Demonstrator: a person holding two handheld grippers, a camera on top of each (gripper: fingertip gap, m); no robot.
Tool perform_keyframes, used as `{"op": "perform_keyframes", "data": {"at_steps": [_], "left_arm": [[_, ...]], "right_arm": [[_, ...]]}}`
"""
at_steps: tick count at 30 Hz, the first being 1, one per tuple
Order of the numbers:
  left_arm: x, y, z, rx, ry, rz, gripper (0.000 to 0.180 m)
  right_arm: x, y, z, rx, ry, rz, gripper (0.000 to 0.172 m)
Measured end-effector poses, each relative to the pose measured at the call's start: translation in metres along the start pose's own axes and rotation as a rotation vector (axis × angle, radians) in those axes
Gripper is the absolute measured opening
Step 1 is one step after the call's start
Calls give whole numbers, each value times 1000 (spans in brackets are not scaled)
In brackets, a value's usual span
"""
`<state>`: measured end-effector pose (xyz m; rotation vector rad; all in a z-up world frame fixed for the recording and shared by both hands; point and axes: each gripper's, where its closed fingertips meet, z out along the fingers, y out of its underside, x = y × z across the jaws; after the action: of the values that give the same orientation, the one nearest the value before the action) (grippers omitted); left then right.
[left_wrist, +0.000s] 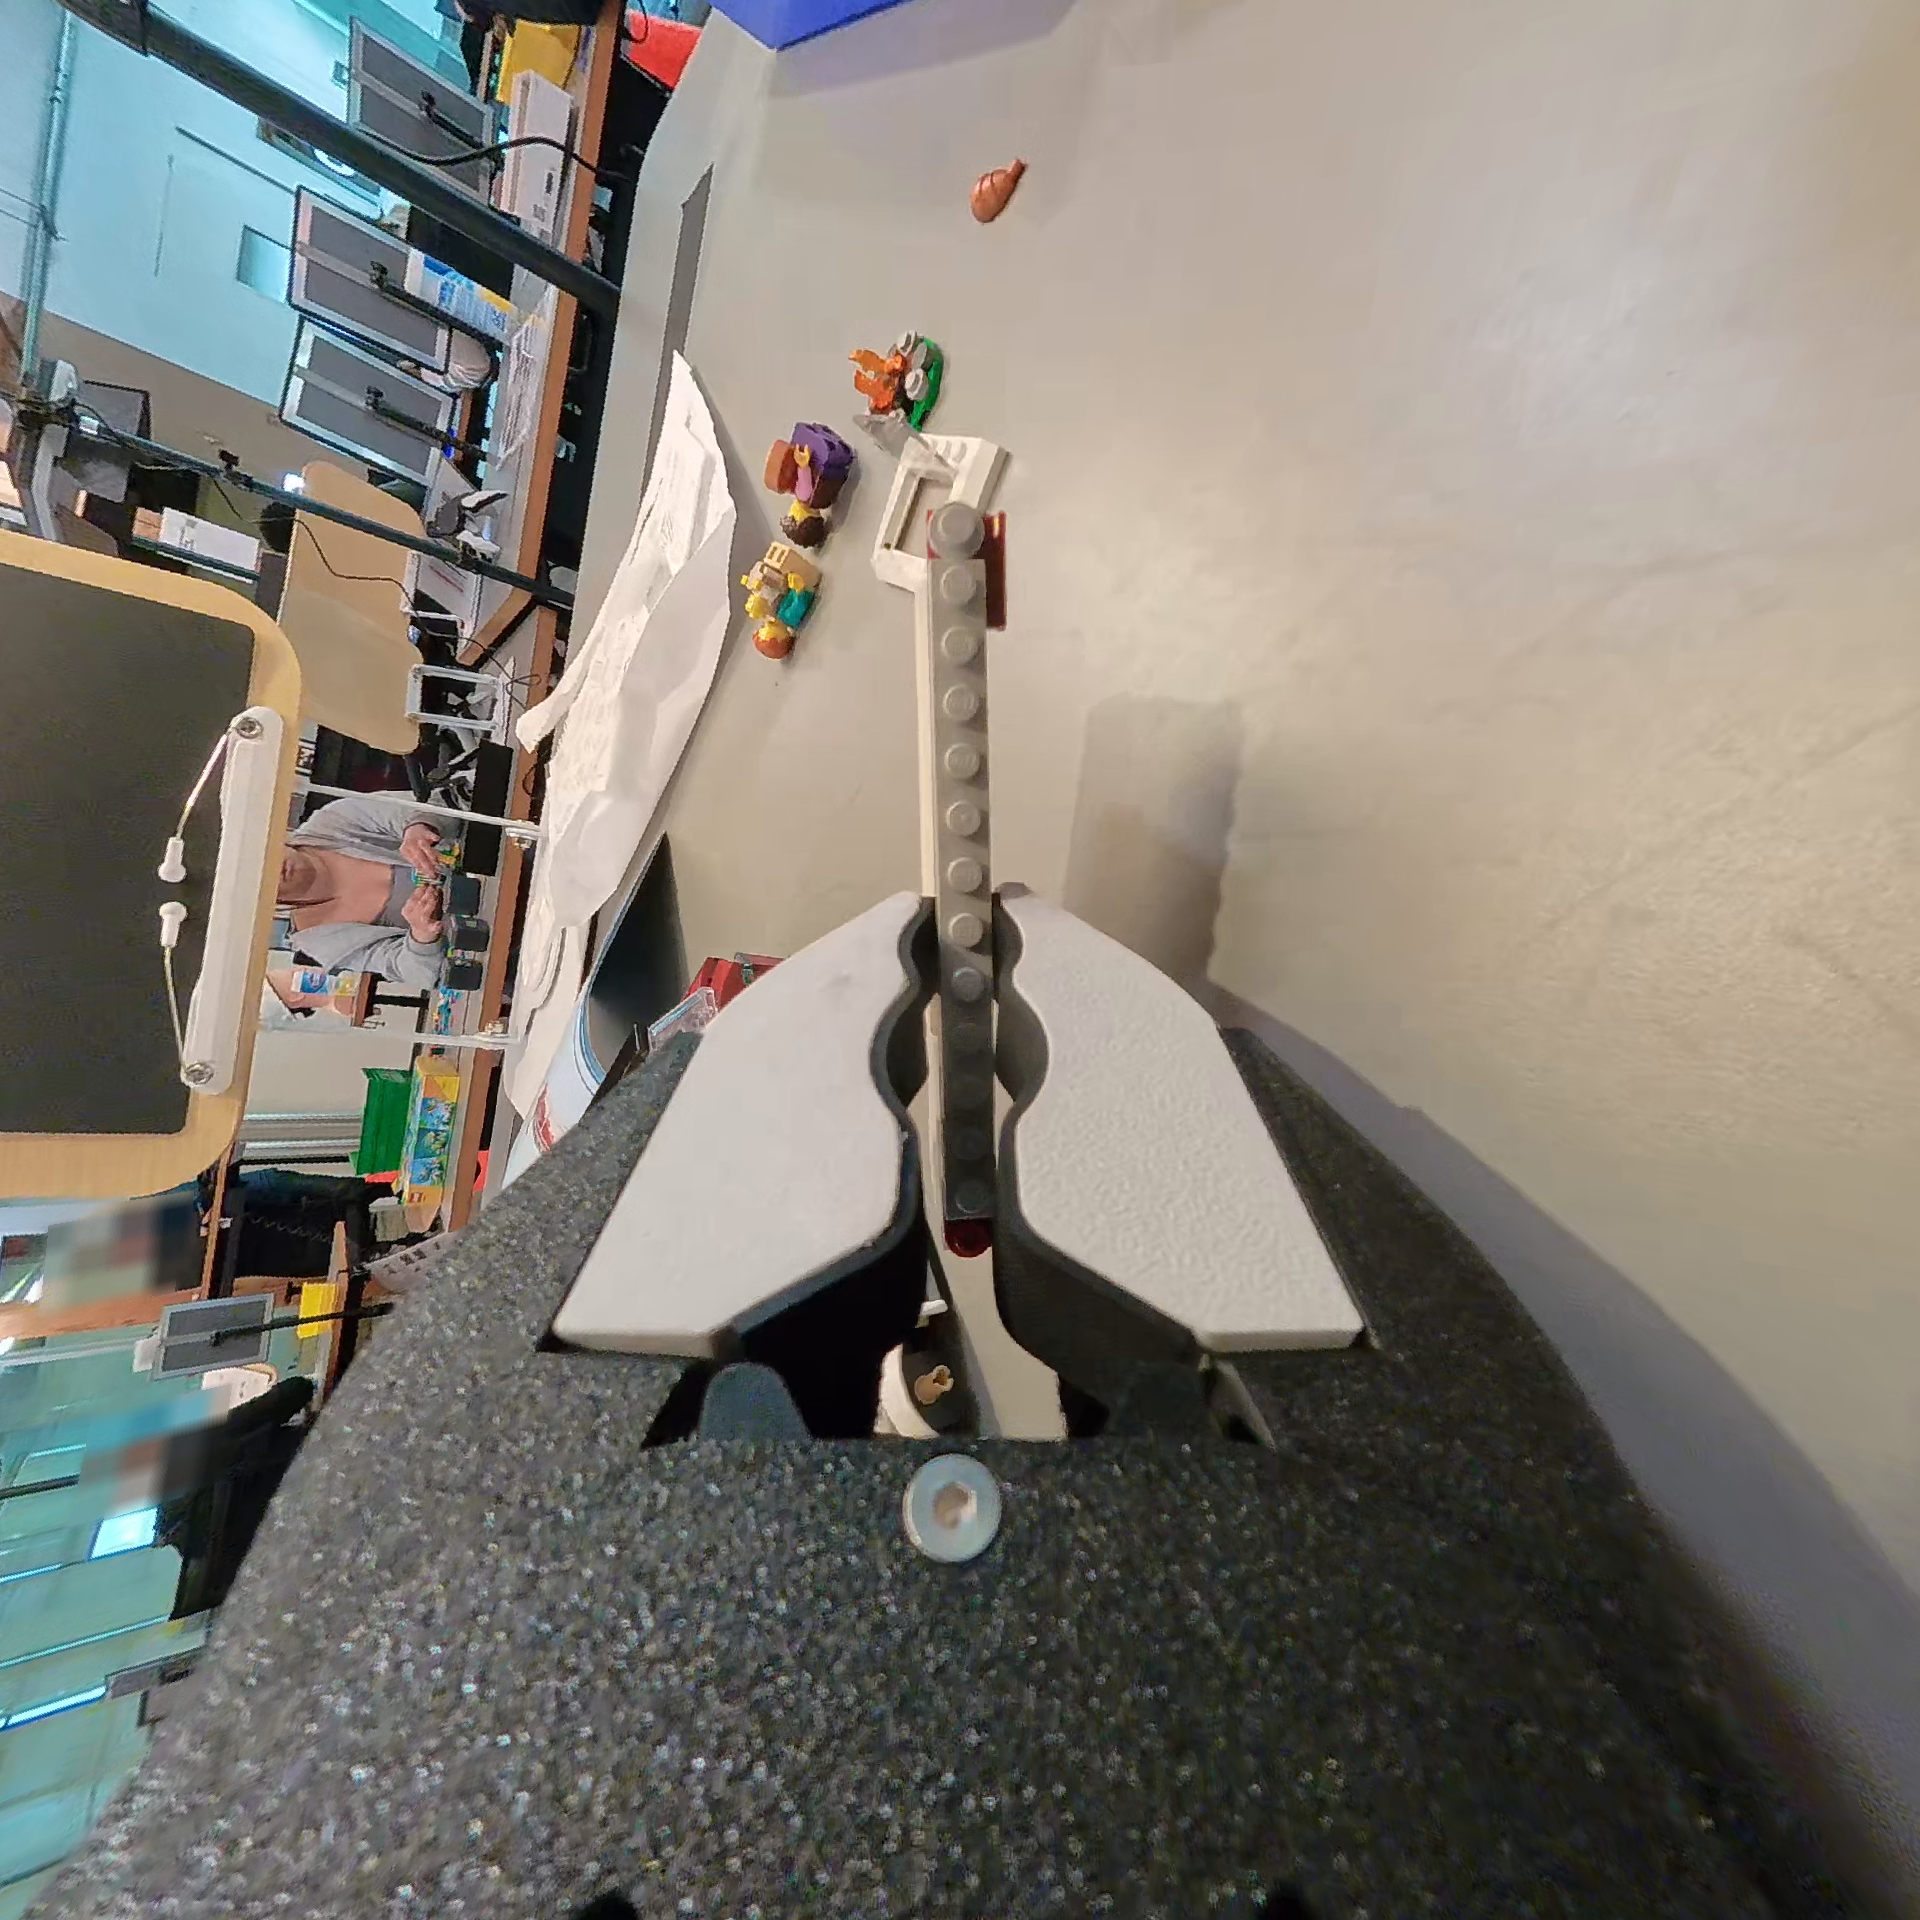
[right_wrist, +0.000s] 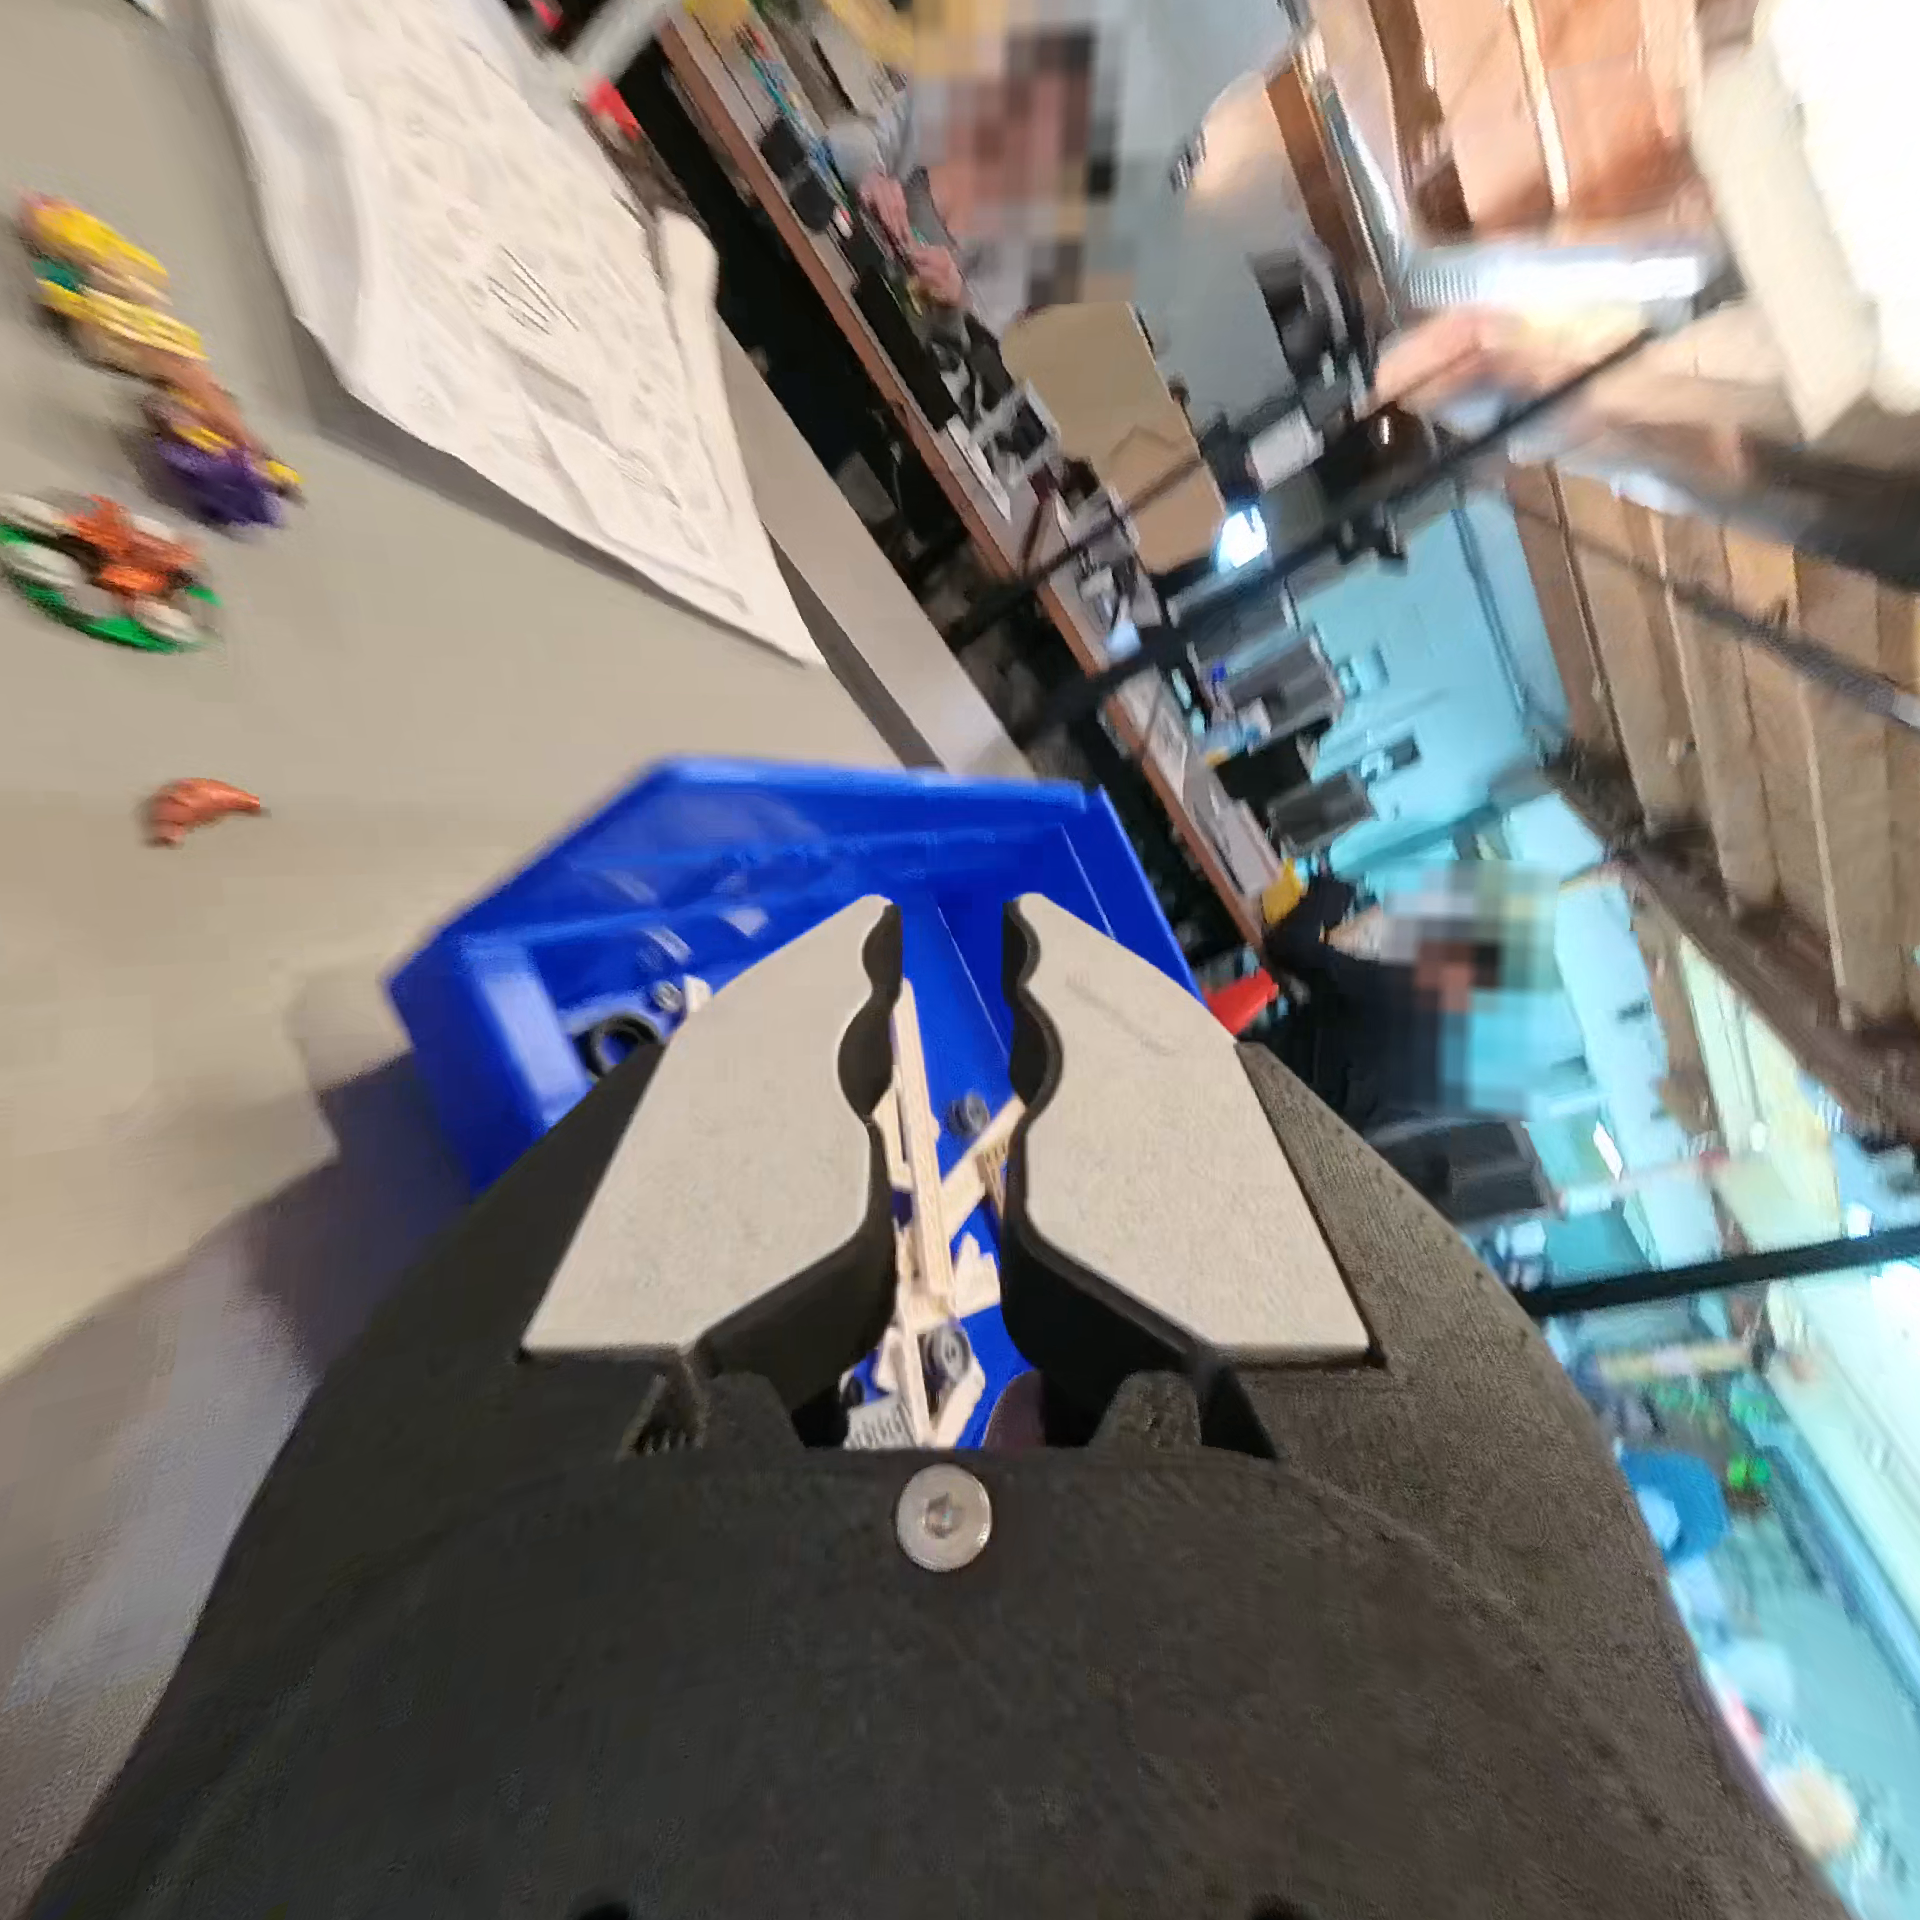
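In the left wrist view, the left tool (left_wrist: 961, 920) fills the lower half of the frame, its two pale fingers (left_wrist: 821, 1039) closed tight on a long grey studded plate (left_wrist: 958, 727) that runs straight up the middle of the picture, with a white strip along its left edge. The plate's far end lies over a white frame piece (left_wrist: 971, 462) on the grey counter (left_wrist: 1455, 520). Just above and to the left of it sit a green and orange piece (left_wrist: 902, 382), a purple and brown figure (left_wrist: 810, 478) and a yellow figure (left_wrist: 781, 603); a small brown piece (left_wrist: 997, 189) lies alone near the top, and sheets of white paper (left_wrist: 644, 665) lie at centre left. In the right wrist view, which is blurred, the right tool (right_wrist: 951, 914) has its fingers (right_wrist: 1122, 1039) parted with nothing pressed between them, hovering over a blue bin (right_wrist: 790, 831) at mid-frame that holds loose white and grey parts (right_wrist: 925, 1195). The long plate is gripped near one end only, so it seems likely to lever or twist out if its free end knocks the pieces nearby. The blur suggests quick motion, and the open right tool could clip the bin's rim.
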<state>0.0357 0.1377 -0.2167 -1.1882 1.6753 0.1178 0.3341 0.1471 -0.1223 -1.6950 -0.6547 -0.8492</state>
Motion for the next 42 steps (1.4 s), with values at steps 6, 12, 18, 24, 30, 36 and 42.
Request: {"op": "perform_keyframes", "data": {"at_steps": [6,12,18,24,30,36,42], "left_arm": [[-5,1,-1,-18,-54,44,8],[-9,0,-5,-34,-101,87,8],[-9,1,-6,-47,-107,112,8],[-3,1,-4,-51,-78,121,8],[5,-10,-5,35,-10,55,10],[-18,-15,-14,183,43,-228,33],[-27,-19,-25,295,73,-276,49]], "right_arm": [[-114,-104,-47,376,-286,-267,16],[-209,-150,-78,532,-452,-367,21],[-211,-160,-79,545,-407,-340,20],[-217,-165,-78,547,-390,-380,21],[-229,-166,-71,517,-388,-429,11],[-210,-159,-65,520,-464,-256,8],[-196,-154,-69,600,-554,-159,8]]}}
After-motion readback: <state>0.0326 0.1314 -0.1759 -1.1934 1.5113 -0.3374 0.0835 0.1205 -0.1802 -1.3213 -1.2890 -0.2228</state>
